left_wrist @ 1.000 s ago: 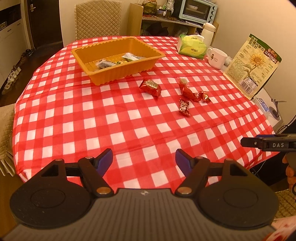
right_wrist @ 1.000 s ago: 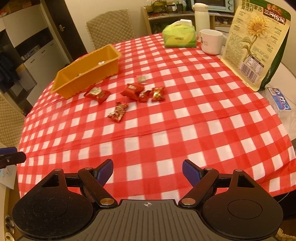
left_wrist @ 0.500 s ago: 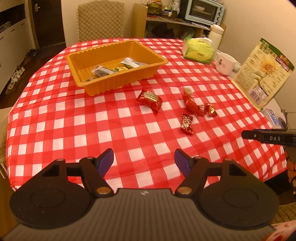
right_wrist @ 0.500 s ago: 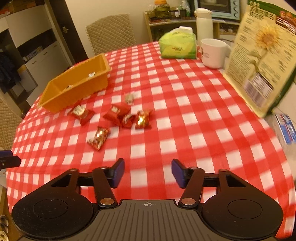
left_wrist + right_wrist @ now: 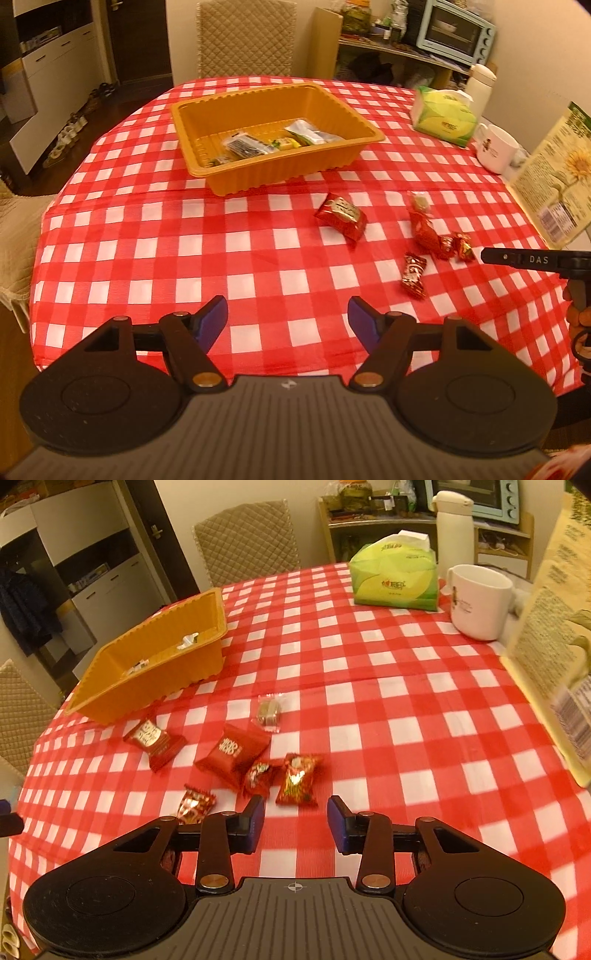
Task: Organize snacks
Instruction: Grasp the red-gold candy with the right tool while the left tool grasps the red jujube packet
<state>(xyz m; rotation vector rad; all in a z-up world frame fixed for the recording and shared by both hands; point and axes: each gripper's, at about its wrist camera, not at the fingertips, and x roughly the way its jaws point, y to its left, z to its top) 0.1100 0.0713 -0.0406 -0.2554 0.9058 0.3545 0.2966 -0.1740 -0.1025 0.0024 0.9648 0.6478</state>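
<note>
light: warm, dim | edges: fisheye-bent | blur: right view's right side

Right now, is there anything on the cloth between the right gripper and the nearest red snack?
No. In the right wrist view, only bare checked tablecloth separates the right gripper from the red snack.

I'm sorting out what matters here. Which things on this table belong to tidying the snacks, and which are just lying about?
Part of the job:
orange tray
red-wrapped snacks
clear-wrapped snack
snacks already in the tray

Just lying about:
tissue pack
white mug
sunflower seed bag
thermos
</note>
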